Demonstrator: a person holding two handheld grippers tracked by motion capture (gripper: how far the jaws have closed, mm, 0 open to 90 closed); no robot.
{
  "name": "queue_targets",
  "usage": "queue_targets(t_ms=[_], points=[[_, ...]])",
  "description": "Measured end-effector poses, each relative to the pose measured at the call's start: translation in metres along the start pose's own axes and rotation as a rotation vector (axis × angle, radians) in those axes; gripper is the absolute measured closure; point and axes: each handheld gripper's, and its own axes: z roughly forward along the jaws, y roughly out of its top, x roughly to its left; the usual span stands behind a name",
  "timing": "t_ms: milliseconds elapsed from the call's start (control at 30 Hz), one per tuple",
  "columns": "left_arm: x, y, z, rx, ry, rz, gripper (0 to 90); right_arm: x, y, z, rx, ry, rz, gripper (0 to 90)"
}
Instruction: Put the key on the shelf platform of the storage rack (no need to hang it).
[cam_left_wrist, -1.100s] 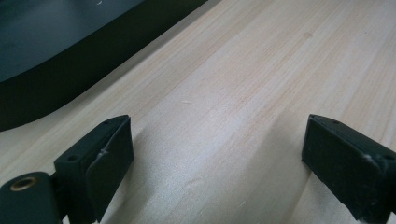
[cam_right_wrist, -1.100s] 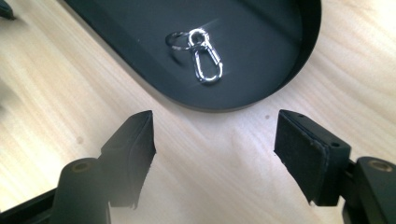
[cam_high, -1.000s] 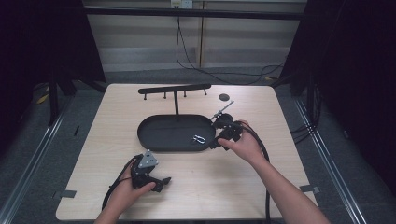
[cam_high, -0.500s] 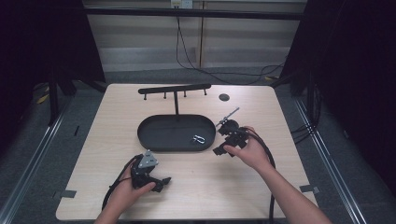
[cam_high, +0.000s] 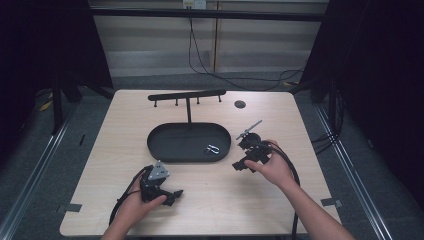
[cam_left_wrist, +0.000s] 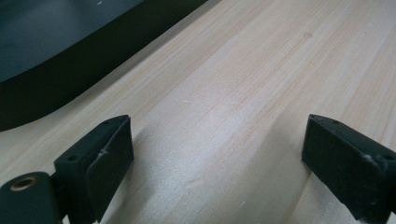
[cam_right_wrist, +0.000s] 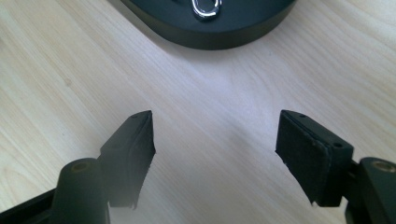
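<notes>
Wood table under dark curtains bears black tray; both grippers' jaws spread, empty.

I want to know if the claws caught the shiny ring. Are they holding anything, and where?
Nothing is held. The left gripper and right gripper are both open over bare table; the metal ring lies in the black tray.

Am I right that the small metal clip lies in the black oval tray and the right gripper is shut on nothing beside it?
Not quite: the right gripper is open, its fingers wide apart over bare table, as the right gripper view shows. The metal clip does lie in the black oval tray.
</notes>
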Motion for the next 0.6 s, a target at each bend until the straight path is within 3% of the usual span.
queue_targets(t_ms=[600], points=[[0.000, 0.000, 0.000, 0.000, -0.001, -0.001, 8.7, -0.007, -0.030, -0.002, -0.016, 0.011, 0.030, 27.9]])
